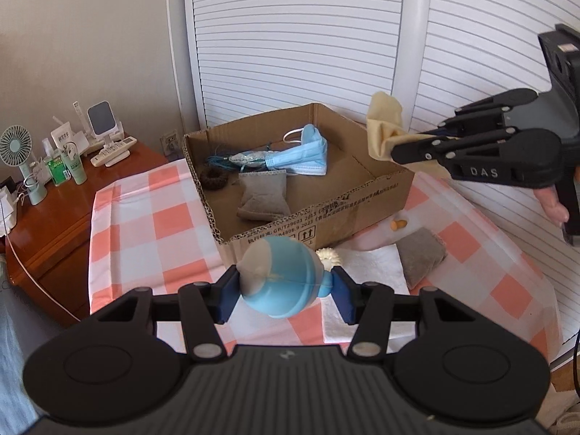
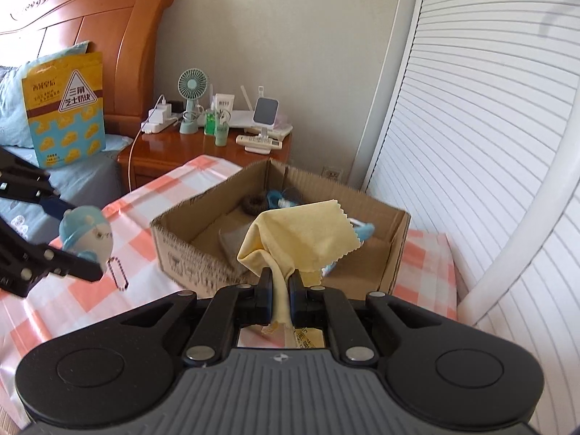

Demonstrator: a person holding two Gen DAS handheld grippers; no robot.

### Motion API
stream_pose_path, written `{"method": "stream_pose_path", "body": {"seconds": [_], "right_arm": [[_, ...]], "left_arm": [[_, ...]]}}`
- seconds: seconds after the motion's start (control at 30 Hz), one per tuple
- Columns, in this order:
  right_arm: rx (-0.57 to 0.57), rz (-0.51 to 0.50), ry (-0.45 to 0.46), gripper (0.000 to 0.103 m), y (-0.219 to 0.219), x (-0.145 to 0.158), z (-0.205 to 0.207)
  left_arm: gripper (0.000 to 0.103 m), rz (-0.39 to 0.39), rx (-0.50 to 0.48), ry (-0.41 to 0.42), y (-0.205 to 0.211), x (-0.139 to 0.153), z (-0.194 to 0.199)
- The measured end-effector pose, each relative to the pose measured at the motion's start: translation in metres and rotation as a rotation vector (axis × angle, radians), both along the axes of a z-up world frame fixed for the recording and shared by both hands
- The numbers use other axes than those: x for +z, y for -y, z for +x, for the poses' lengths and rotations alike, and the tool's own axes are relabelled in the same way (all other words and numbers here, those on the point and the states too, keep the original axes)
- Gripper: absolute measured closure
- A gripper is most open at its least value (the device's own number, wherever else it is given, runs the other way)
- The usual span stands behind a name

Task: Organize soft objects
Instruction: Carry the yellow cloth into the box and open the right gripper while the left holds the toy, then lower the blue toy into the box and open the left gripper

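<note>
My left gripper (image 1: 284,291) is shut on a blue and white plush toy (image 1: 279,279), held above the checked cloth in front of the cardboard box (image 1: 315,217). The toy also shows in the right wrist view (image 2: 87,233). My right gripper (image 2: 280,290) is shut on a pale yellow cloth (image 2: 304,232) and holds it over the box's near right side; it also shows in the left wrist view (image 1: 384,132). In the box lie a blue face mask (image 1: 308,154), a grey pouch (image 1: 262,199), a brown hair tie (image 1: 214,179) and a tasselled item (image 1: 250,159).
On the checked tablecloth (image 1: 145,217) beside the box lie a grey pouch (image 1: 420,257), a white towel (image 1: 369,290), a white spiky ball (image 1: 328,255) and a small orange piece (image 1: 398,224). A wooden nightstand (image 1: 54,224) with a fan and bottles stands left. Louvered doors (image 1: 290,36) stand behind.
</note>
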State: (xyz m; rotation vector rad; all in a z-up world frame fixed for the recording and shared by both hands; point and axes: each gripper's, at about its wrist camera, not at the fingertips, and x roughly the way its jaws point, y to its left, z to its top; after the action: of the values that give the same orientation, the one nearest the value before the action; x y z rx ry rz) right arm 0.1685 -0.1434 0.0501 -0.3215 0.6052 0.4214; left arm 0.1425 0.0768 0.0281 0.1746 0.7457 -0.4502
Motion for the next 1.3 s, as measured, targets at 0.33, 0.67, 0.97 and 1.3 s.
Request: {"method": "stream_pose_path", "body": {"seconds": [0.33,0.67,0.97,1.3], "right_arm": [[0.015,0.051,-0.049,0.079,-0.006,0.011,0.071],[-0.057,0.082,-0.071,0.012,0.005,-0.001,0.062],[-0.198,0.15,-0.106,0.0,0.019,-0.002,0.026],[-0.294,0.136,-0.088,0.0,0.026,-0.022,-0.025]], "left_arm": [[0.051,-0.009,0.003,0.023,-0.001,0.006,0.007],[0.051,-0.001,0.011,0.019,-0.002,0.004,0.014],[0.051,-0.008,0.011,0.036,0.003,0.016,0.03],[0.051,0.014,0.022,0.057,0.02,0.03,0.072]]}}
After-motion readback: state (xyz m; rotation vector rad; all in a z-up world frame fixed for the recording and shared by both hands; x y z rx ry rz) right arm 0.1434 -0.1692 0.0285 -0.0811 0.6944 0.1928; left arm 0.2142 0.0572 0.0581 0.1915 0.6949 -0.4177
